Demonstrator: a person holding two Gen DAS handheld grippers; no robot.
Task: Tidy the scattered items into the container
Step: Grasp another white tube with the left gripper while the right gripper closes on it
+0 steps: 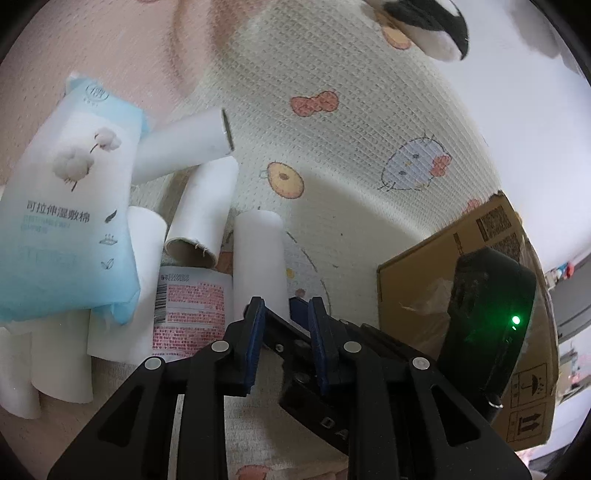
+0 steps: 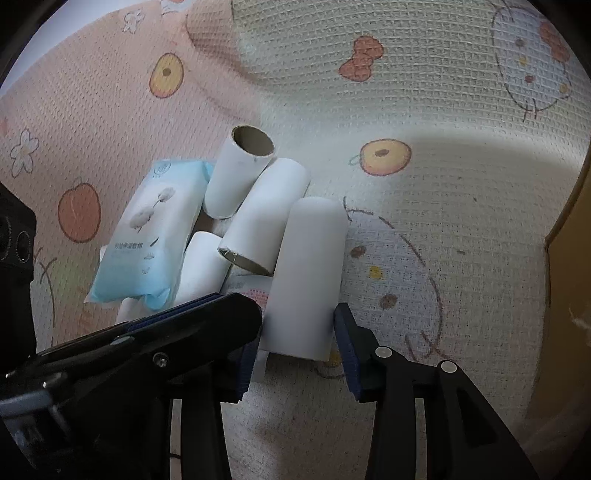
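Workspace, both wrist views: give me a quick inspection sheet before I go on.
Surface: cartoon-print mat, textured.
Job's things: white paper rolls piled with a blue cotton-pad pack lying on them; cardboard box to the right.
Clutter: black-and-white plush toy at the far edge.
Grippers: right gripper open astride the nearest roll; left gripper open, crossing the right one.
Cables: nothing seen.
Surroundings: pale room beyond the mat, too blurred to tell.
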